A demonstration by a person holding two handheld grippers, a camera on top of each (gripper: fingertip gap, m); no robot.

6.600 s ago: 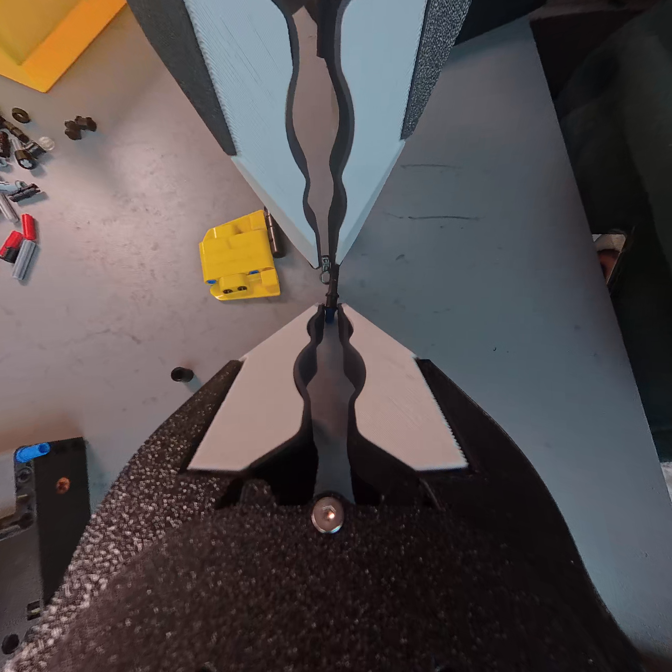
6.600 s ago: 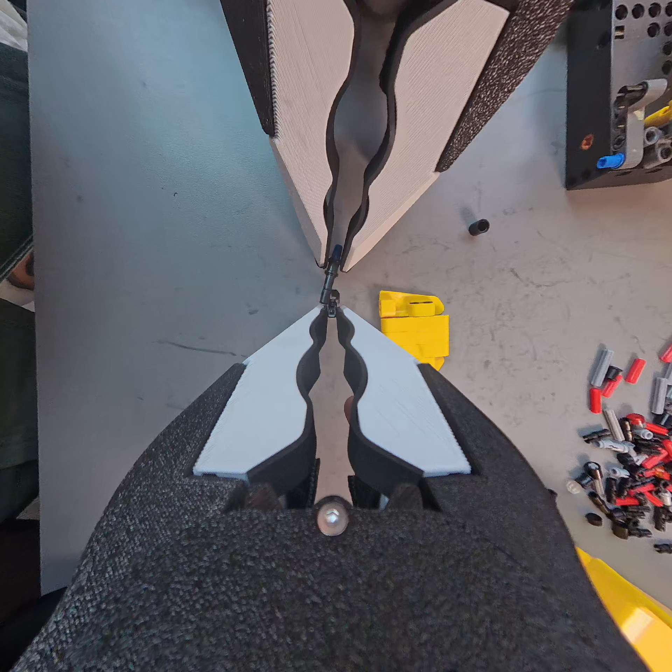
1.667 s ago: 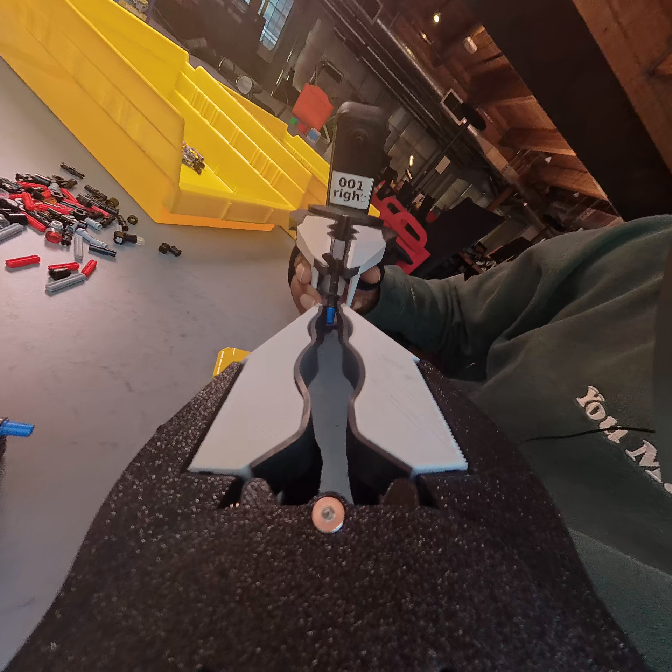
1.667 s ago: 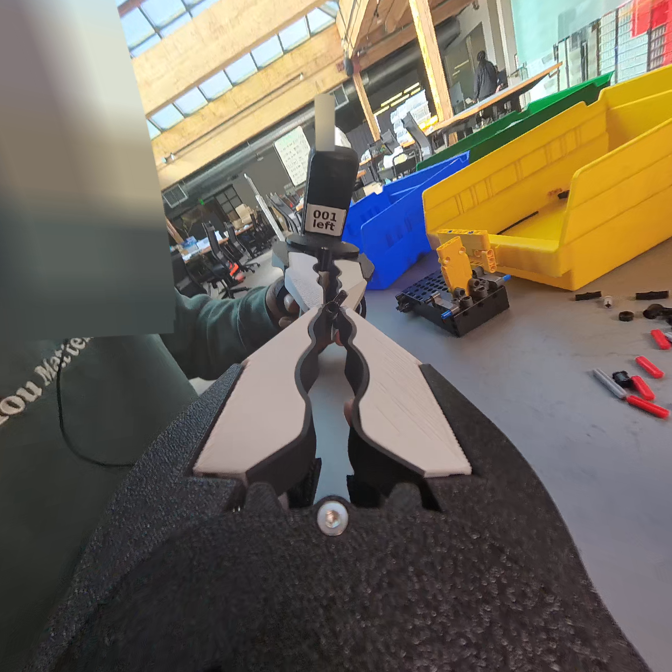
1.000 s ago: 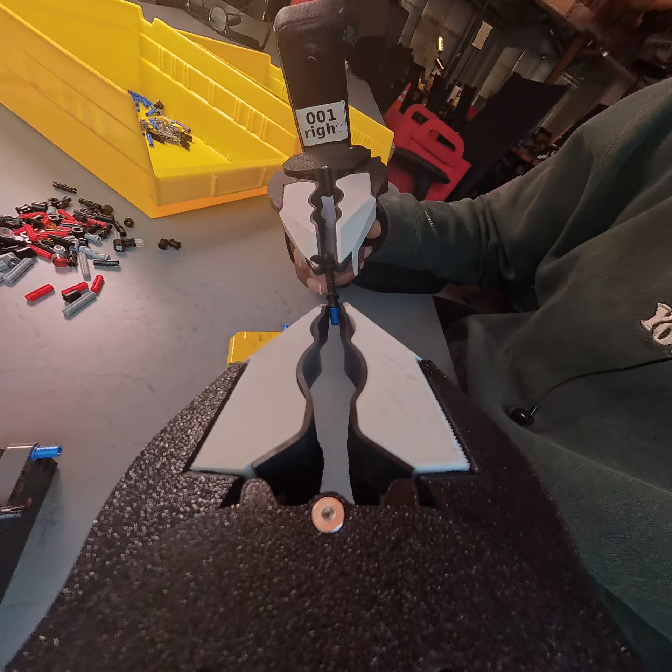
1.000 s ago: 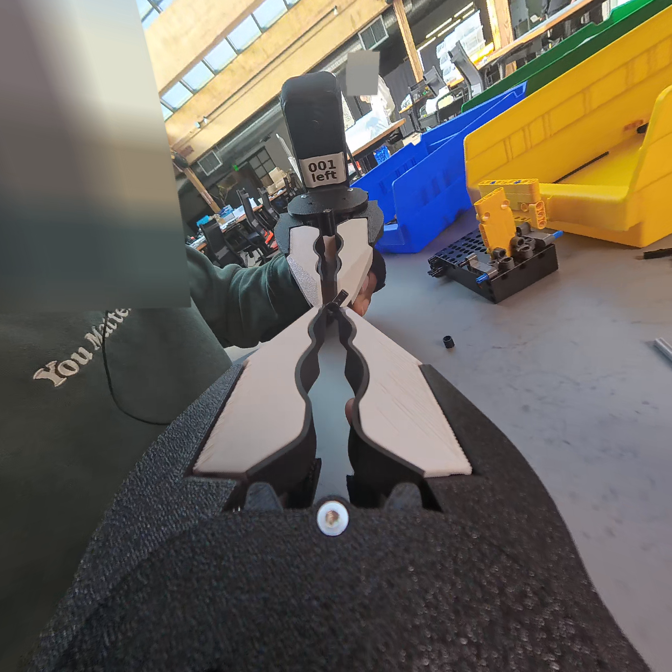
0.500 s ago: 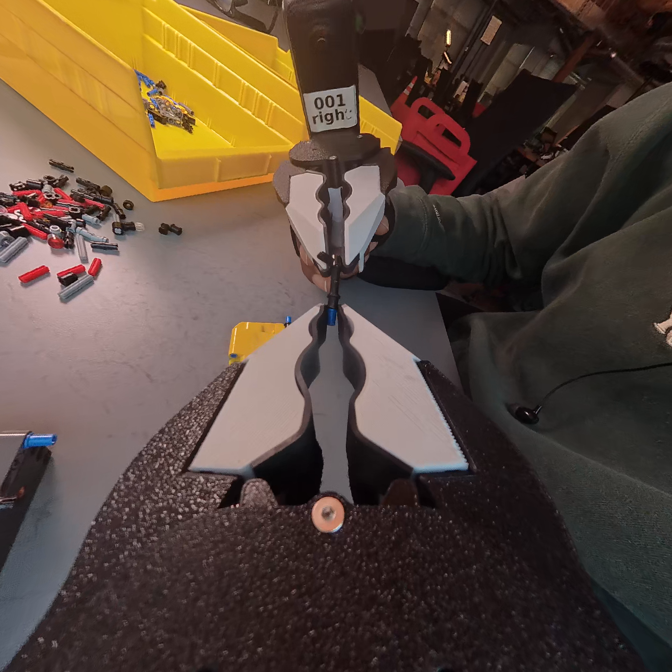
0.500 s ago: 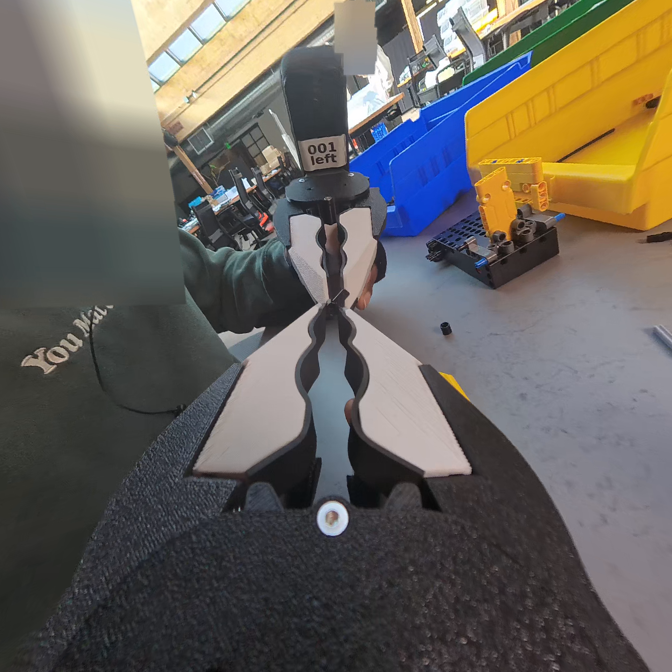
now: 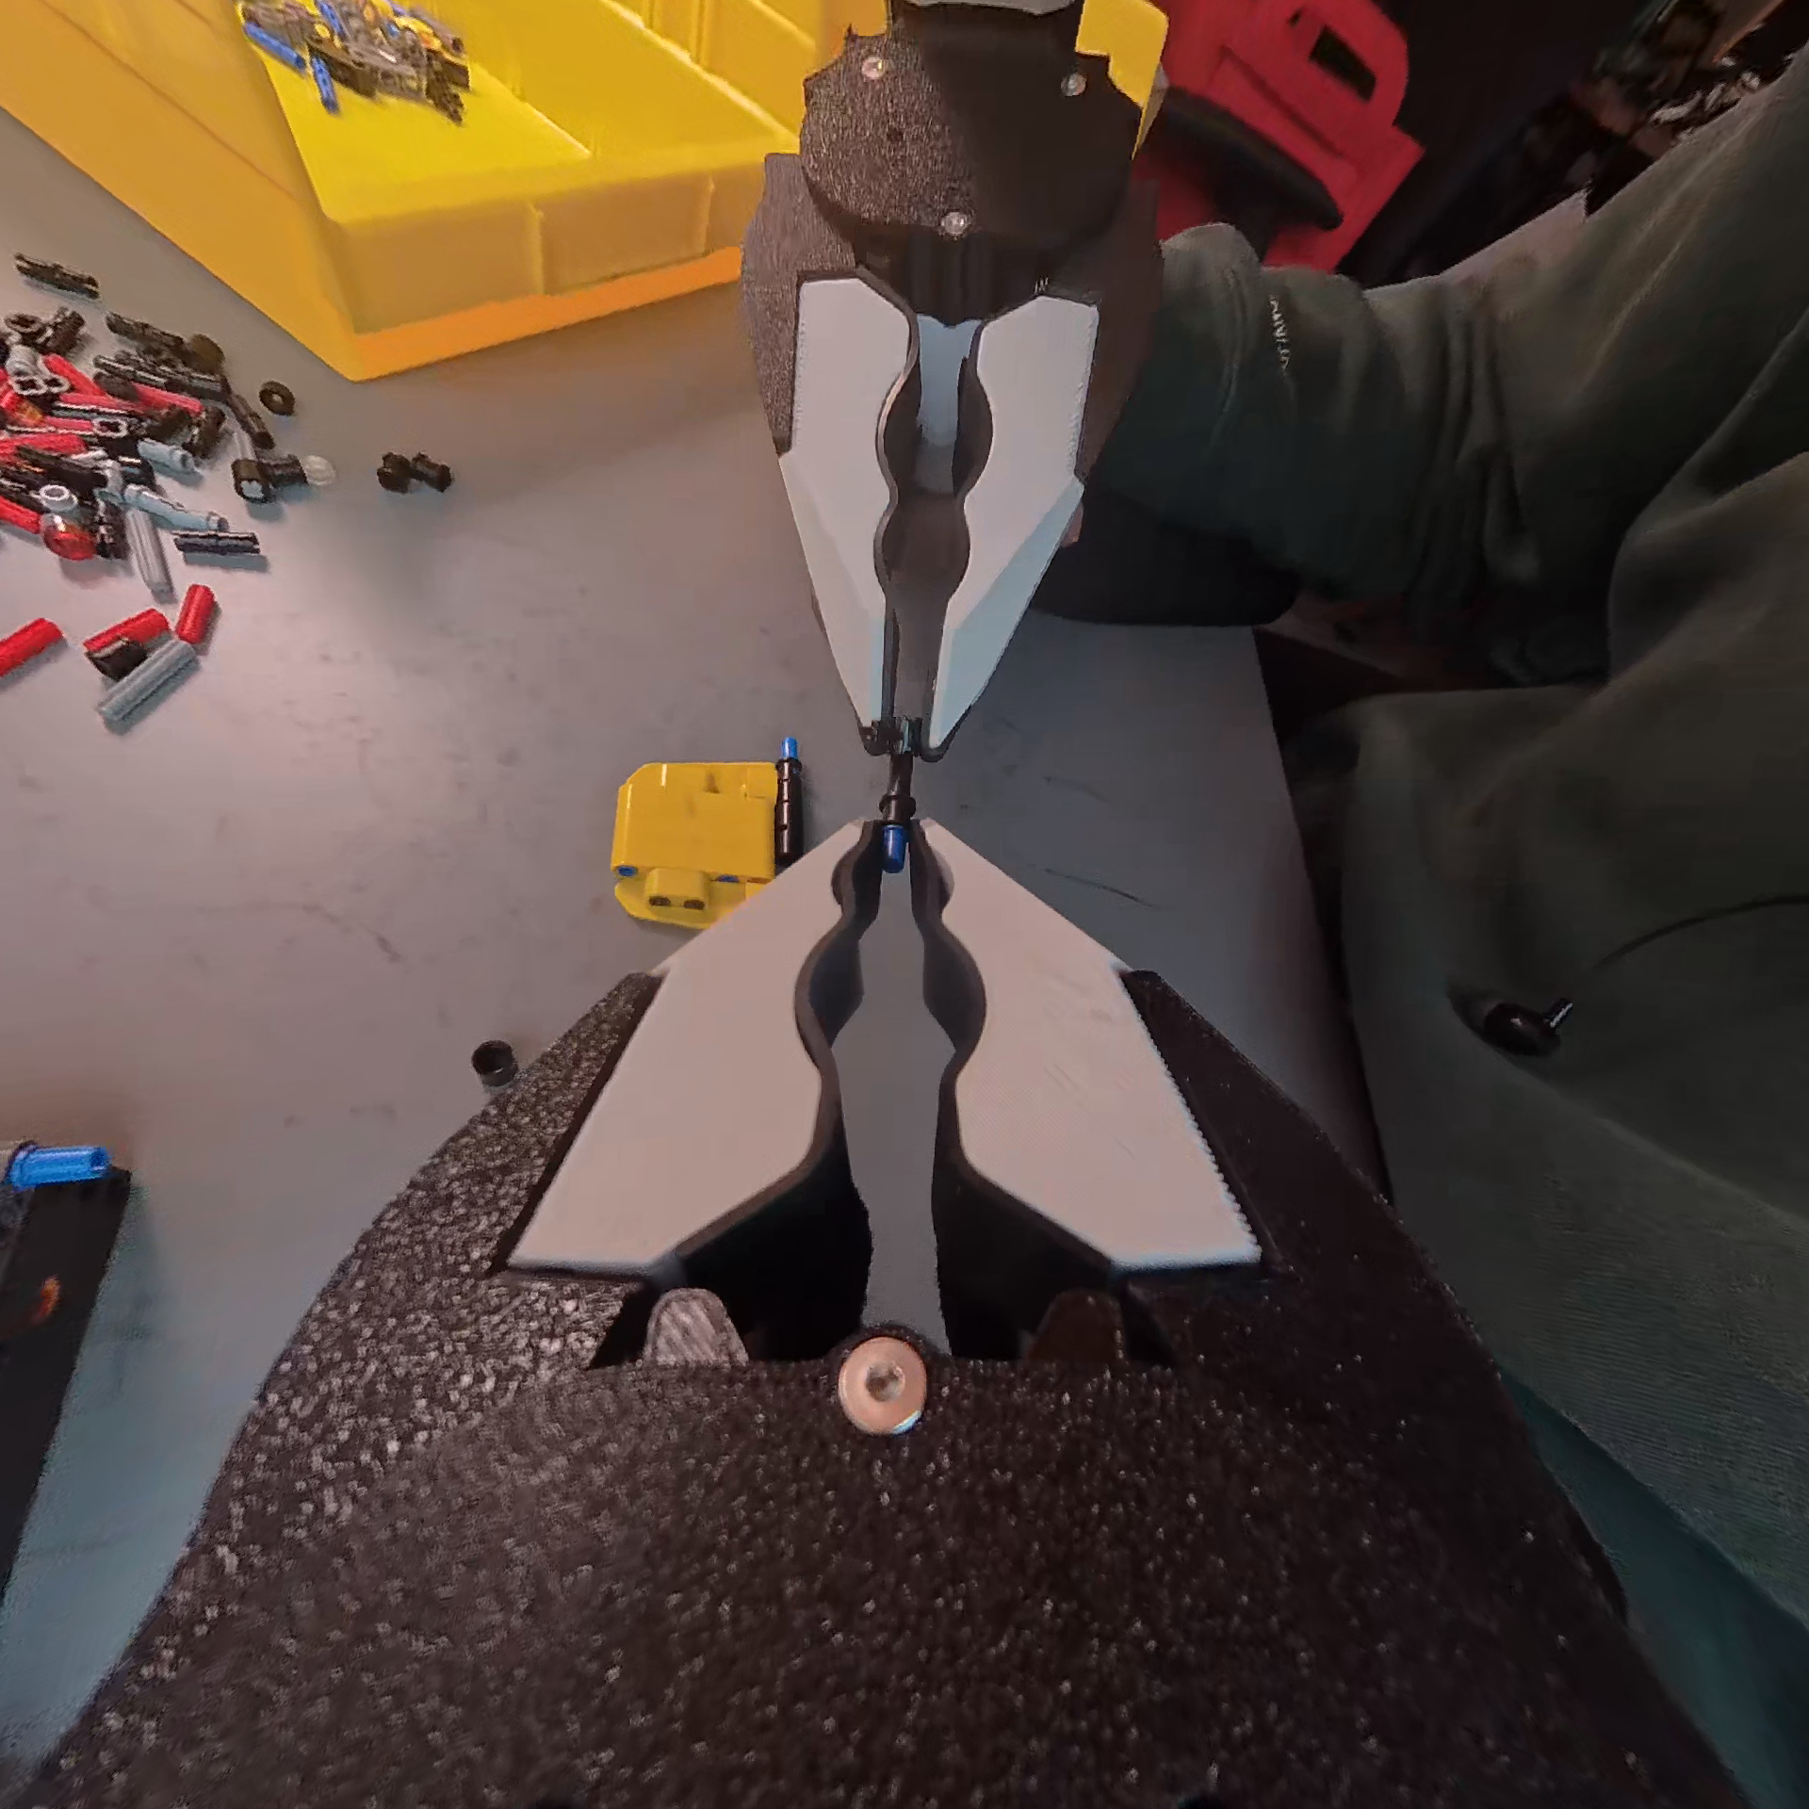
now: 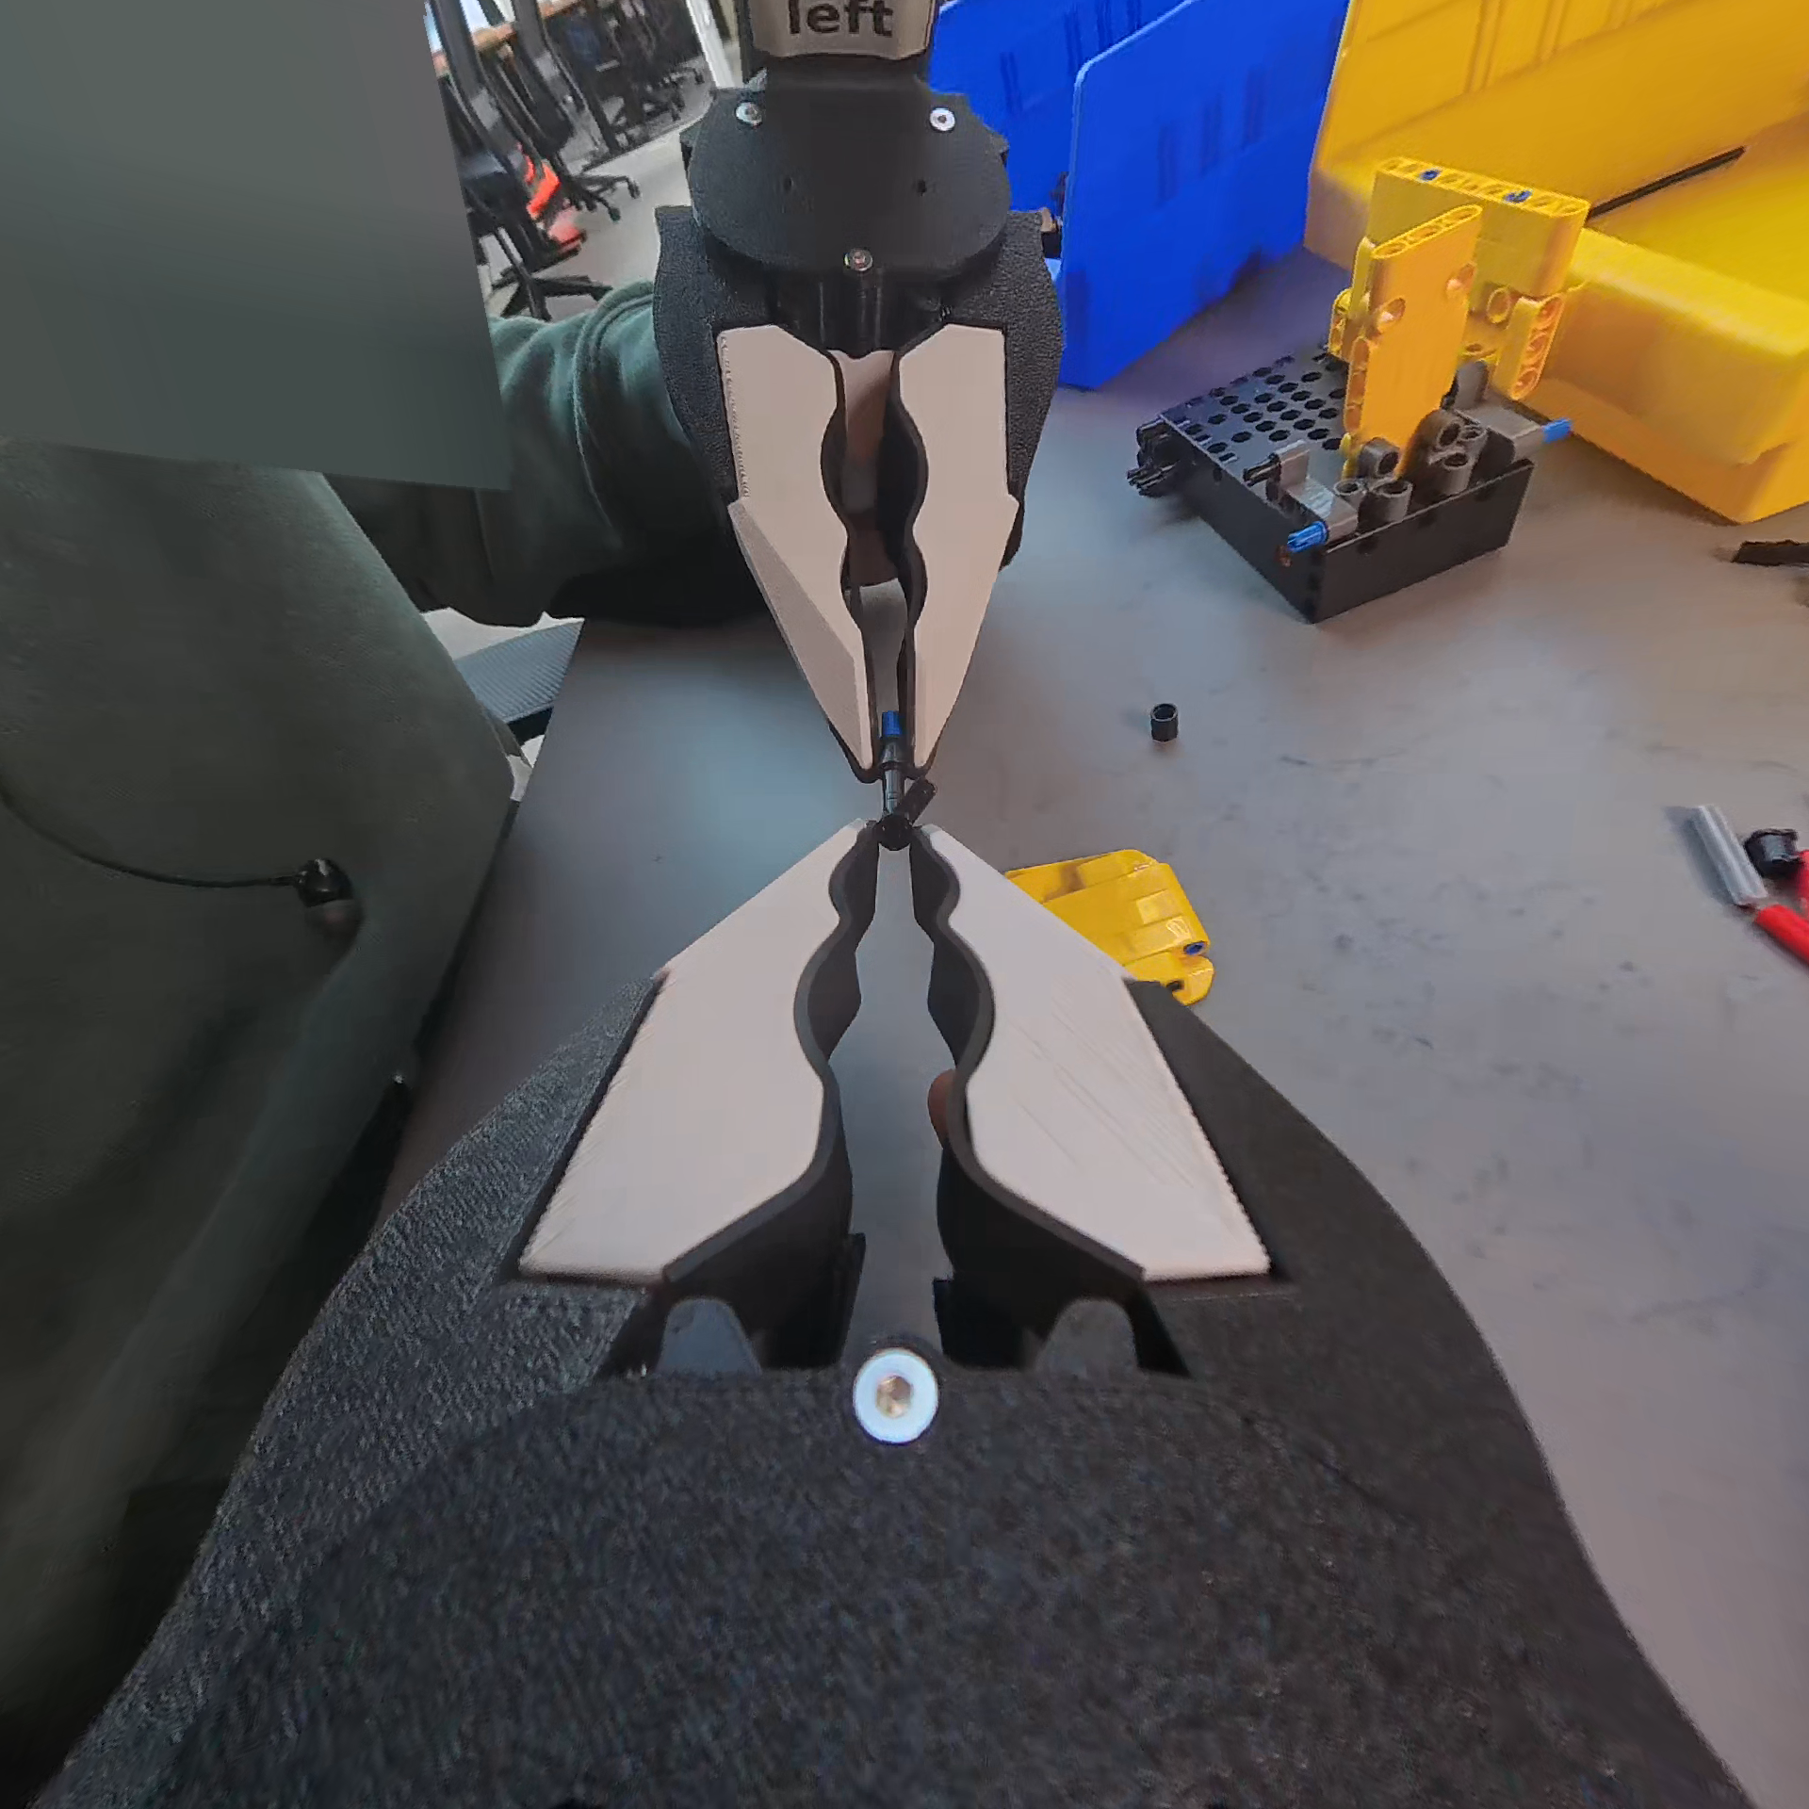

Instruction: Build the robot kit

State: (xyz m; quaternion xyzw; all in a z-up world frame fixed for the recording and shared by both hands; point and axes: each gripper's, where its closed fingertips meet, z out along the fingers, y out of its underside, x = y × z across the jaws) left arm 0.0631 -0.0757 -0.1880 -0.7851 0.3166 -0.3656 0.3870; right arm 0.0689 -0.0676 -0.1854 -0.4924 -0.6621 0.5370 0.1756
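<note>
My left gripper (image 9: 889,844) is shut on a small blue and black pin (image 9: 892,842); the pin also shows in the right wrist view (image 10: 890,739). My right gripper (image 10: 892,830) is shut on a small black connector (image 10: 897,825), seen in the left wrist view (image 9: 896,741) at the tip of the facing gripper (image 9: 903,746). The two grippers meet tip to tip above the grey table (image 9: 411,803), and the pin's black end touches the connector. A yellow block (image 9: 697,842) with a pin at its side lies on the table just left of the tips.
Loose red, grey and black pins (image 9: 108,509) lie at the left before a yellow bin (image 9: 470,176). A black perforated base with a yellow assembly (image 10: 1370,431) stands at the right, by blue (image 10: 1155,196) and yellow bins. A small black bush (image 10: 1163,722) lies nearby. A person's green sleeve (image 9: 1370,440) is close. Both grippers' tips are close together, under 4 cm apart. From either gripper's tips it is about 5 cm to the yellow block (image 9: 697,842). The right camera catches it too, in the right wrist view (image 10: 1098,888).
Both grippers have tilted down toward the table and closed in on each other. The pin and the connector, held throughout, stay tip to tip.
</note>
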